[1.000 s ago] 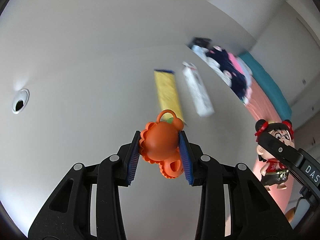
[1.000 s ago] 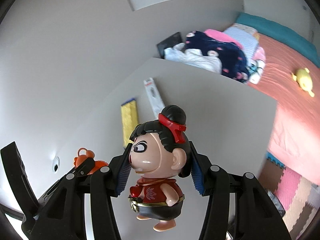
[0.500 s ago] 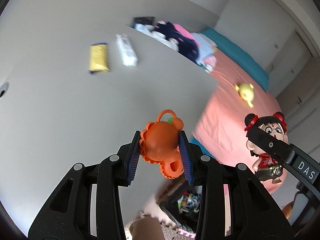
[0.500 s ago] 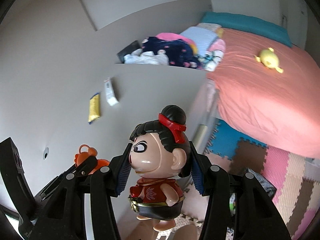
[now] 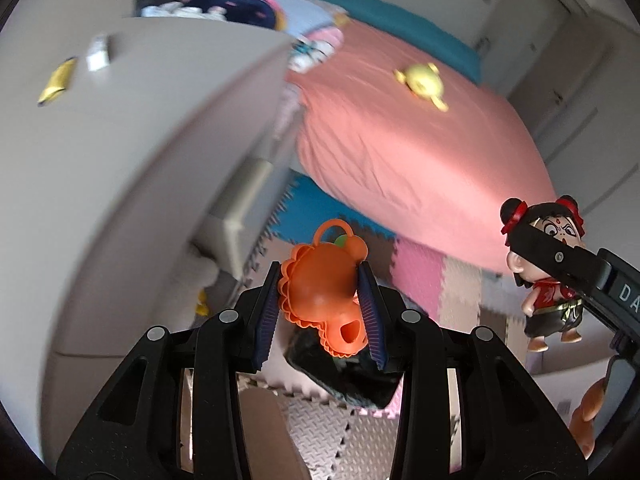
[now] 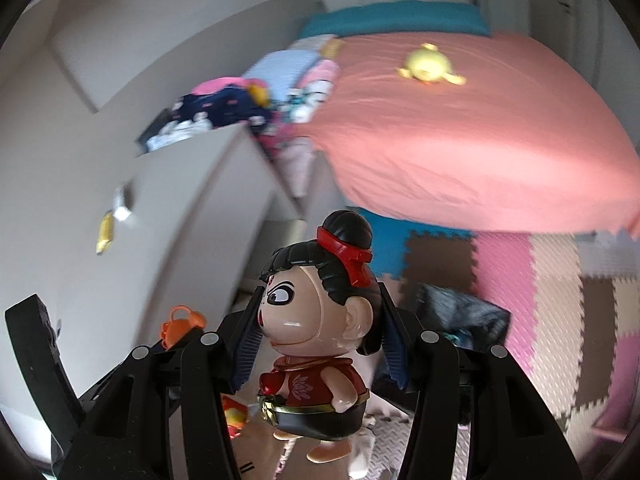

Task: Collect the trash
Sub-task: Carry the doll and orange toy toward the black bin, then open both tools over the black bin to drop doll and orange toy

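My left gripper [image 5: 320, 312] is shut on an orange plastic toy [image 5: 322, 292] with a loop handle, held above the foam floor mat. My right gripper [image 6: 320, 340] is shut on the head of a cartoon doll figure [image 6: 316, 332] with black hair, red bands and a red top. The doll [image 5: 544, 272] also shows at the right of the left wrist view, and the orange toy [image 6: 182, 322] at the lower left of the right wrist view. A dark bag or bin [image 5: 352, 380] lies on the floor just under the left gripper. A yellow wrapper [image 5: 56, 82] and a white packet [image 5: 98, 54] lie on the grey desk.
The grey desk [image 5: 132, 128] fills the left, with a pile of clothes [image 5: 228, 4] at its far end. A bed with a pink cover [image 5: 420, 152] holds a yellow plush toy [image 5: 422, 82]. Coloured foam mats [image 6: 552, 320] cover the floor.
Both grippers have swung off the desk to the right and now hang over the floor mats beside the bed. Each keeps its toy. The wrappers have slid far to the upper left.
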`<state>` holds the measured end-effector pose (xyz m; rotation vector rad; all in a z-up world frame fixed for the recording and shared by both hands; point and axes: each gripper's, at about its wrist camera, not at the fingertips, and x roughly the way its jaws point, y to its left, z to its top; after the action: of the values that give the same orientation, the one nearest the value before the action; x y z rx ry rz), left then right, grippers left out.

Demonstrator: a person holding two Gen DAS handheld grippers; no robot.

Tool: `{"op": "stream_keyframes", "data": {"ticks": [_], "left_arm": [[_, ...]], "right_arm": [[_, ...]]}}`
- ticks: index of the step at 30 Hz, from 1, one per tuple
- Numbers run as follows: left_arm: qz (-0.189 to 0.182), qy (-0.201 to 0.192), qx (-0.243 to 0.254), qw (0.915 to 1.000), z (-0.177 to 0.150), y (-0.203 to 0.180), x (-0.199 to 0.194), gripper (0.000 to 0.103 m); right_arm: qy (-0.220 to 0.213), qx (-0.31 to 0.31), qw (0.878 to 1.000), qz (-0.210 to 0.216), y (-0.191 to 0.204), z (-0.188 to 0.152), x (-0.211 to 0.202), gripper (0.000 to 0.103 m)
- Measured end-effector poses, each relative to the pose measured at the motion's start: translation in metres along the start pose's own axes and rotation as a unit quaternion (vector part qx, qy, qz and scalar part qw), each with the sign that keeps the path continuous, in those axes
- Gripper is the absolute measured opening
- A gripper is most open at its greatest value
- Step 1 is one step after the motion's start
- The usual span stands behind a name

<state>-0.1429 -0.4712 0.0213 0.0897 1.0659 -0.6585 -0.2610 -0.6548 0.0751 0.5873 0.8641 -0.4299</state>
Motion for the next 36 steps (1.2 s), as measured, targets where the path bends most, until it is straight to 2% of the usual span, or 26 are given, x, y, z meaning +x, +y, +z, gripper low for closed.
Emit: {"op": "stream_keyframes", "data": {"ticks": [7,12,14,15,16,17,19,21,24,29,36], "left_arm": [[-0.009,0.046,0.064,0.9969,-0.031,-0.065,0.038,0.037],[-0.008,0.067,0.107,0.992,-0.045,-0.098,0.062,0.037],[-0.02,0.086,0.122,0.9886,-0.048,-0.109,0.073,0.039],[-0.02,0.095,0.13,0.9867,-0.05,-0.115,0.078,0.061],[-0.017,0.102,0.14,0.9847,-0.053,-0.121,0.083,0.1],[-0.015,0.1,0.147,0.9841,-0.056,-0.128,0.085,0.097],[-0.007,0.088,0.177,0.9803,-0.063,-0.137,0.087,0.097],[0.0,0.09,0.199,0.9758,-0.069,-0.143,0.089,0.097],[0.001,0.098,0.206,0.9737,-0.07,-0.144,0.092,0.097],[0.001,0.095,0.205,0.9741,-0.068,-0.14,0.088,0.097],[-0.003,0.089,0.174,0.9808,-0.056,-0.121,0.082,0.097]], "right_arm": [[0.014,0.071,0.997,-0.037,-0.089,-0.023,0.004,0.054],[0.037,0.102,0.992,-0.061,-0.132,-0.033,0.018,0.054],[0.058,0.114,0.989,-0.068,-0.147,-0.032,0.027,0.055],[0.072,0.123,0.987,-0.078,-0.153,-0.031,0.032,0.067],[0.077,0.13,0.985,-0.085,-0.158,-0.03,0.034,0.075],[0.073,0.144,0.982,-0.098,-0.166,-0.029,0.035,0.083],[0.066,0.151,0.98,-0.111,-0.175,-0.028,0.033,0.083],[0.064,0.157,0.98,-0.106,-0.18,-0.027,0.032,0.083],[0.062,0.161,0.98,-0.097,-0.183,-0.029,0.03,0.083],[0.058,0.15,0.983,-0.092,-0.176,-0.029,0.03,0.083],[0.064,0.135,0.985,-0.084,-0.157,-0.025,0.037,0.083]]}}
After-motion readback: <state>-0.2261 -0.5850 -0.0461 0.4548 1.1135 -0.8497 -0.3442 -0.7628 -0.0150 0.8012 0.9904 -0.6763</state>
